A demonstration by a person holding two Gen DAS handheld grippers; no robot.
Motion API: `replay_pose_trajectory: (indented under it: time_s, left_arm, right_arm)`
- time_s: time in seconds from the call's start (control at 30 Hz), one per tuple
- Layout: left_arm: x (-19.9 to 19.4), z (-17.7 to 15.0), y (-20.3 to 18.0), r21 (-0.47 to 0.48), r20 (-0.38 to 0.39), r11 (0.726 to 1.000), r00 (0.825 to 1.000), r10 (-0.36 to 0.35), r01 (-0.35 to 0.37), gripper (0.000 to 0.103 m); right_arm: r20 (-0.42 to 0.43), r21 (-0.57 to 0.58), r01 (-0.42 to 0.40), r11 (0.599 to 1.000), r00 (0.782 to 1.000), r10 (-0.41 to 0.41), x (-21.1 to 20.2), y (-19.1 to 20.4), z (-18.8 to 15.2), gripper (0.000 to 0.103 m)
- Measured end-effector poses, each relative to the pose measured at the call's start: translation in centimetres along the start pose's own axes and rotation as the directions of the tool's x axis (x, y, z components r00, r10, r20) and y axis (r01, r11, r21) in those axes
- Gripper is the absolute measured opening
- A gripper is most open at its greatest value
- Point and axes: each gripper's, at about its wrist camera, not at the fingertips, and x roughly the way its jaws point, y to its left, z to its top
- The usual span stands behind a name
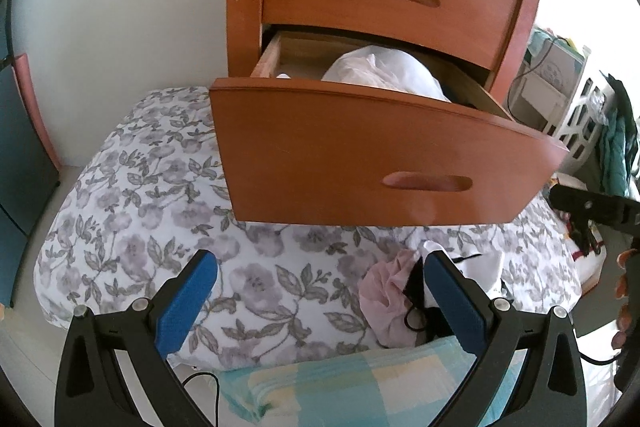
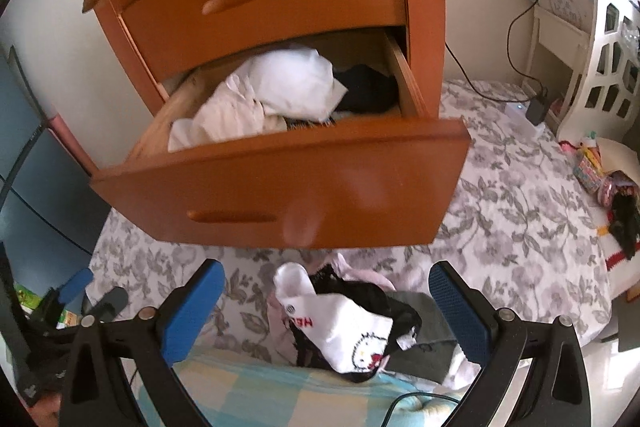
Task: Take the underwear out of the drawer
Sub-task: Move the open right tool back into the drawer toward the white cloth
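Observation:
The lower drawer (image 1: 360, 155) (image 2: 304, 179) of an orange wooden nightstand stands pulled out over the bed. Inside lie white and cream garments (image 2: 264, 95) (image 1: 384, 71) and a black garment (image 2: 368, 91). On the floral bedspread below the drawer lies a heap of underwear (image 2: 352, 323): a white piece with a cartoon cat print, black lace and pink fabric (image 1: 384, 295). My left gripper (image 1: 320, 267) is open above the bedspread, left of the heap. My right gripper (image 2: 326, 275) is open with the heap between its fingers, not clamped.
A floral bedspread (image 1: 140, 187) (image 2: 520, 195) covers the bed. A checked blue-yellow cloth (image 1: 340, 383) lies at the near edge. White lattice furniture (image 2: 600, 67) with a cable and charger (image 2: 536, 107) stands at right. A dark blue cabinet (image 1: 20, 163) stands at left.

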Motion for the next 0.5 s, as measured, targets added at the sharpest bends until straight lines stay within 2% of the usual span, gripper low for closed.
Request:
replay_pose_trajectory:
  time_s: [0.5]
  left_arm:
    - [2.2, 0.9, 1.3, -0.039, -0.019, 0.999, 1.000, -0.017, 0.017, 0.103]
  right_arm:
    - [0.101, -0.072, -0.010, 0.997, 0.995, 0.018, -2.0, 2.6, 4.0, 0.103]
